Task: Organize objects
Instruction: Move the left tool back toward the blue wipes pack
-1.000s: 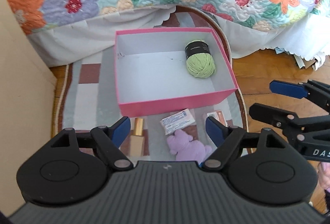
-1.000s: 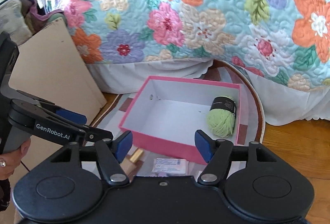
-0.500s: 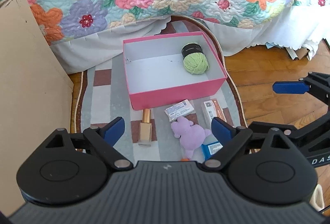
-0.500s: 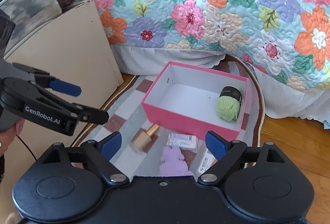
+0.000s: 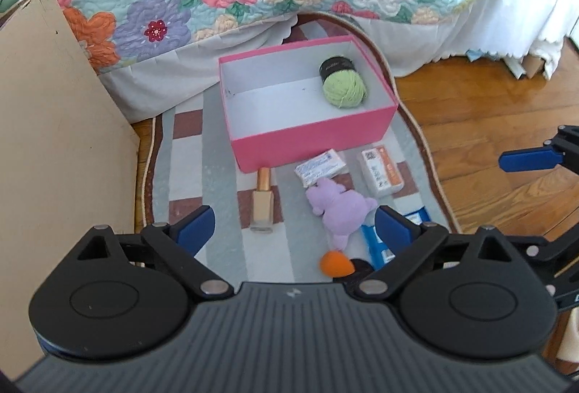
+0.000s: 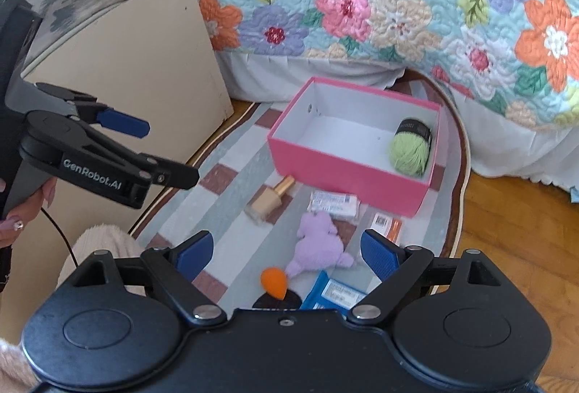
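I hold both grippers tilted down over the rug (image 5: 188,154). The left gripper (image 5: 295,224), empty, has just been opening; the right gripper (image 6: 287,250) gapes wide, nothing between its fingers.

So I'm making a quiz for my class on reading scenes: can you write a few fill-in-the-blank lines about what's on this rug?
1. The only thing inside the pink box is a ball of ____ yarn.
2. The purple plush toy lies on the striped ____.
3. The gold-capped bottle lies ____ the box, not in it.
4. The left gripper holds ____.

Missing words: green; rug; outside; nothing
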Demonstrator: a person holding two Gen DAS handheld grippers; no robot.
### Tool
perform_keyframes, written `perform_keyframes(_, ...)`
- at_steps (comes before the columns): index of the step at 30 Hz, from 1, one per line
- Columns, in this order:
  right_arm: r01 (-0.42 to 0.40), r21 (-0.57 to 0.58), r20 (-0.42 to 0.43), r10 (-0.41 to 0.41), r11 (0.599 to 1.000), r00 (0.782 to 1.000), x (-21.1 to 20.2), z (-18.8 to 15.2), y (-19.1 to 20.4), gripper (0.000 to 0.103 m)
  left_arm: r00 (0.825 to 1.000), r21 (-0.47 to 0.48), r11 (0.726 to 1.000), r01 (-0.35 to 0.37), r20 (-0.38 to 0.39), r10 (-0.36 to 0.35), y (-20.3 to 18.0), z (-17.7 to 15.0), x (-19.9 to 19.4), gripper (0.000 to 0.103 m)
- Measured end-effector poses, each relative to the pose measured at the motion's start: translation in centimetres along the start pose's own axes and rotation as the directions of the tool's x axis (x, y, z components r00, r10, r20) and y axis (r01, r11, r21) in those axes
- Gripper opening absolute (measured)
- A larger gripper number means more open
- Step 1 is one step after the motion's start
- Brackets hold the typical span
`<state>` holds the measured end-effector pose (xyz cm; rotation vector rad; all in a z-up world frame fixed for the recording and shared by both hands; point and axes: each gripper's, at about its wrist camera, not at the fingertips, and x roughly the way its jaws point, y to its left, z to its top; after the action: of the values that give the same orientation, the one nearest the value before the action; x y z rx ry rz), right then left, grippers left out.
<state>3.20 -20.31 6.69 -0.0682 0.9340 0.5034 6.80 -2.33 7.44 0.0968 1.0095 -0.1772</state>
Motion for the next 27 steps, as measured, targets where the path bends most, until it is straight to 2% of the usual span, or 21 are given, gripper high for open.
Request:
perform_keyframes(13, -0.047, 0.089, -0.061, 0.053, 0.995, 0.997, 1.4, -5.5, 0.1, 0.091, 0.997, 0.053, 0.998, 0.037, -0.073, -0.033, -2.1, -4.1, 1.5, 0.097)
perform_keyframes(16, -0.033, 0.090, -0.060, 0.038, 0.995, 0.997, 1.4, -6.5, 0.2, 0.091, 0.991, 0.031, 0.996, 0.088, -0.103, -0.084, -2.3, -4.9, 1.9, 0.097)
perform_keyframes(20, 0.003, 0.078, -0.061, 0.001, 0.997, 0.998, 1.3, -7.7, -0.3, 0.091, 0.991, 0.030, 0.995, 0.092, -0.100, -0.088, -2.7, -5.6, 2.1, 0.097)
perform_keyframes(25, 0.052, 0.047, -0.006, -0.052, 0.998, 0.999, 1.4, -9.2, -0.9, 0.091, 0.992, 0.027, 0.993, 0.112, -0.062, -0.110, -3.0, -6.3, 2.5, 0.097)
perform_keyframes(27, 0.063, 0.045, 0.009, -0.063, 0.997, 0.998, 2.0, -9.9, -1.4, 0.091, 0.992, 0.054, 0.991, 0.120, -0.043, -0.118, -3.4, -6.5, 3.1, 0.098)
